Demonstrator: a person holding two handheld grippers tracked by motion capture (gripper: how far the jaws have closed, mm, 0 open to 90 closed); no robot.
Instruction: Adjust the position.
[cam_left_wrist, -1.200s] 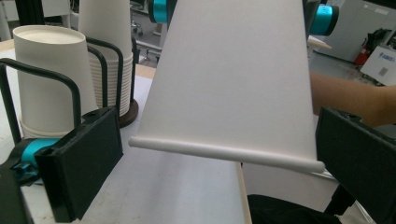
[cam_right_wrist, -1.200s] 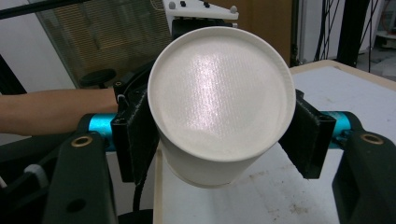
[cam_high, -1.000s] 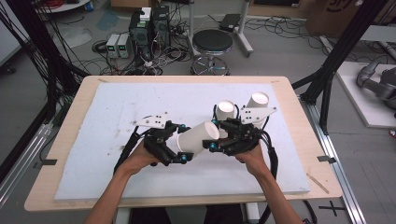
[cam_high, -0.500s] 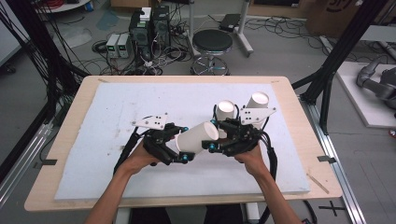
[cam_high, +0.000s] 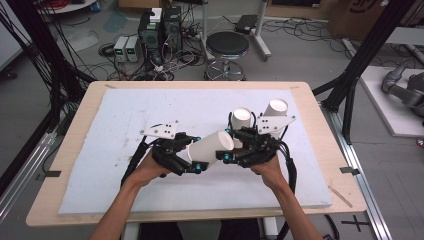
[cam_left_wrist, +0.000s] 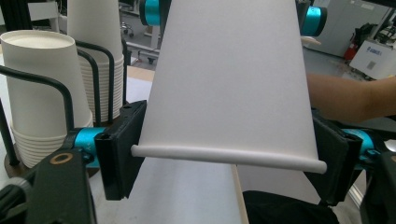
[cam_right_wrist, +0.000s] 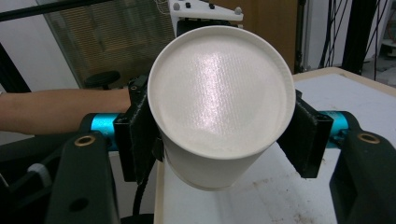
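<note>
Holding steady, nothing shifted since a second ago | white mat (cam_high: 125, 125) | two cup stacks (cam_high: 242, 118) behind right hand, in wire racks | paper cup (cam_high: 212, 147) lying sideways mid-air, empty as far as seen | left gripper (cam_high: 192, 167) clamps its rim end | right gripper (cam_high: 231, 150) clamps its base end.

Left hand-held gripper (cam_high: 196, 167) and right hand-held gripper (cam_high: 226, 158) nearly tip to tip, jaws clamped, forearms converging.

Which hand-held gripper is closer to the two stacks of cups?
Right. The right hand-held gripper sits just in front of the cup stacks; the left hand-held gripper is farther left, clamping the paper cup.
</note>
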